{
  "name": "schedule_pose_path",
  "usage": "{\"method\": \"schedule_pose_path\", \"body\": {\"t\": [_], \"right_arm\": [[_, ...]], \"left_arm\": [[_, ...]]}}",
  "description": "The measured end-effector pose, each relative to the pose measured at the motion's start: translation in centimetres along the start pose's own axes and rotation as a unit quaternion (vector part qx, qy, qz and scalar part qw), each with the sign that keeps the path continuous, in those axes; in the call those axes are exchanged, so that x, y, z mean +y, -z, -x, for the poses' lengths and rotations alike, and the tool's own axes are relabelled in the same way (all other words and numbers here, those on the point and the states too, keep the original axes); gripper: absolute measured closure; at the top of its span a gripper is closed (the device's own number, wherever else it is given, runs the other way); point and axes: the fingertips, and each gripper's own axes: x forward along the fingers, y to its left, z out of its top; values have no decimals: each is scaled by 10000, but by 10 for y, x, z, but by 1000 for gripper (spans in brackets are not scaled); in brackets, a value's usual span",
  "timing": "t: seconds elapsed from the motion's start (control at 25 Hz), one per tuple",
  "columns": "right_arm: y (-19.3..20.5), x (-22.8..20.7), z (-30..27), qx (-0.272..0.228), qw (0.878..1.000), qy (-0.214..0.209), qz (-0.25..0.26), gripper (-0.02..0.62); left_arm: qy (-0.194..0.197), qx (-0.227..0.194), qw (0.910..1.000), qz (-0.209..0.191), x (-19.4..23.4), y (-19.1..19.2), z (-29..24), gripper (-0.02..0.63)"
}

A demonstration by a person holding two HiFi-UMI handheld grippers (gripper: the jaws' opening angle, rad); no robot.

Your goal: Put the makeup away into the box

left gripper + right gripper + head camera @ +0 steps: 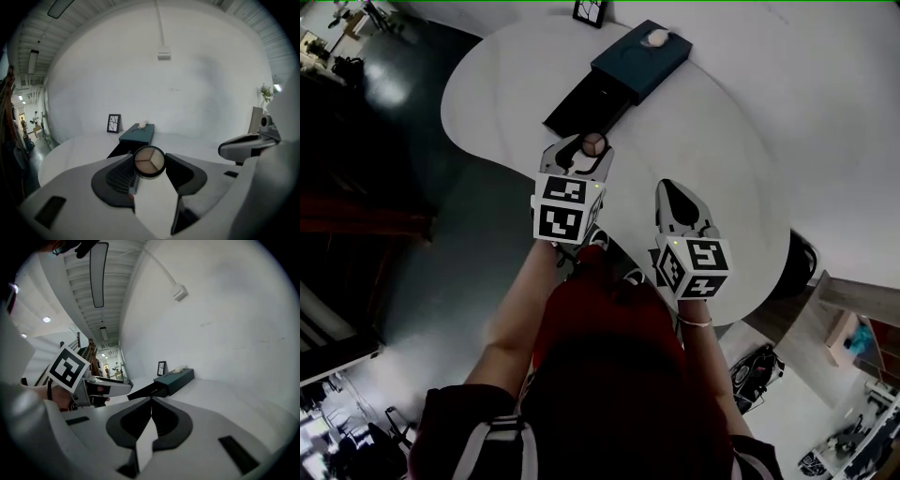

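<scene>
Left side: your left gripper [586,150] has its 2 jaws clamped on a round makeup compact [593,143]. In the left gripper view the gripper [149,165] holds the compact [149,161] by its black rim, facing the camera. It shows 3 wedge-shaped pans in beige and cream tones. The head view puts the compact over the near edge of the white table [722,159], close to the open end of the drawer but not inside it.

Centre: a black drawer [586,101] stands pulled out of a dark teal box [642,58] toward you. Seen past the compact in the left gripper view, the drawer [121,150] and box [137,134] lie straight ahead. What the drawer holds cannot be made out. A small black picture frame [590,11] stands upright at the far table edge, just left of the box. A small pale object [656,37] rests on the box lid; its kind cannot be determined.

Right side: your right gripper [673,192] is over the table, beside the left one and well apart from the box. In the right gripper view its jaws [151,401] are pressed together with nothing between them.
</scene>
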Motion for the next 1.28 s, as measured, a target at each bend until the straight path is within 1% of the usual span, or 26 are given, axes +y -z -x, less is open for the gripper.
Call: {"method": "schedule_pose_path", "body": {"t": [0.12, 0.24, 0.44, 0.6, 0.8, 1.08, 1.28], "right_arm": [[-2, 16, -21, 70, 9999, -102, 58, 580], [-3, 26, -40, 146, 9998, -93, 58, 580], [-9, 30, -74, 189, 9997, 126, 0, 580], [-11, 27, -97, 227, 9991, 349, -98, 580], [-11, 22, -117, 280, 9975, 606, -222, 580], [-7, 10, -131, 358, 9946, 897, -373, 580], [-5, 3, -135, 397, 9927, 1052, -443, 580]], "left_arm": [[-42, 54, 10000, 26, 22, 3, -3, 373], [11, 171, 9999, -3, 40, 8, -11, 373], [240, 309, 9991, -155, 68, 8, -38, 373], [487, 473, 9970, -365, 80, 10, -62, 373], [821, 623, 9931, -556, 84, 10, -87, 373], [1227, 841, 9847, -911, 74, 15, -114, 373], [1530, 989, 9780, -1020, 65, 18, -127, 373]]}}
